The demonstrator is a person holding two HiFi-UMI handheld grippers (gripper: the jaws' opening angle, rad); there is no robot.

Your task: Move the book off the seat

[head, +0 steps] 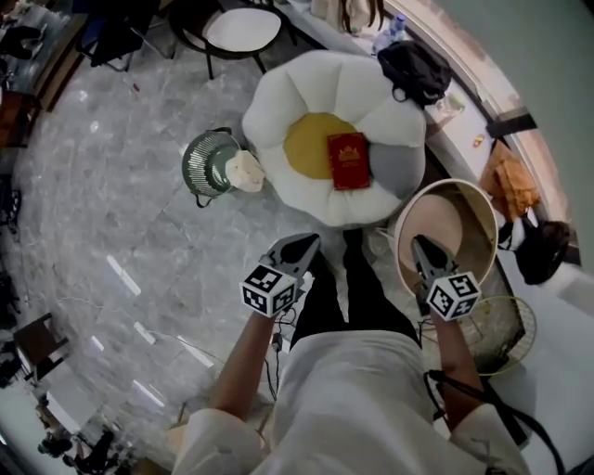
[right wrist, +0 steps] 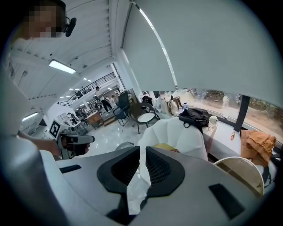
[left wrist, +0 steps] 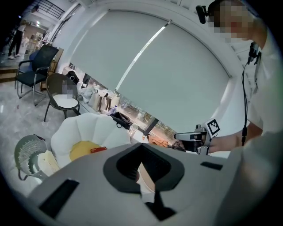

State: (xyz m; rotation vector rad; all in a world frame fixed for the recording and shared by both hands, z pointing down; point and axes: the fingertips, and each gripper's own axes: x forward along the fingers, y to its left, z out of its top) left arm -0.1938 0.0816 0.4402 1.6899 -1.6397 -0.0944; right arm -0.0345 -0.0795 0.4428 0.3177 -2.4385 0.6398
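A red book lies flat on the white flower-shaped seat, half on its yellow centre and half on a grey cushion. In the left gripper view the book shows small on the seat, well ahead of the jaws. My left gripper is shut and empty, just short of the seat's near edge. My right gripper is also shut and empty, over a round tan tub to the right. The left gripper and the right gripper each show jaws closed together with nothing between them.
A green floor fan with a cream object stands left of the seat. A round tan tub and a wire basket sit at right. A black bag lies on the window ledge; a chair stands behind.
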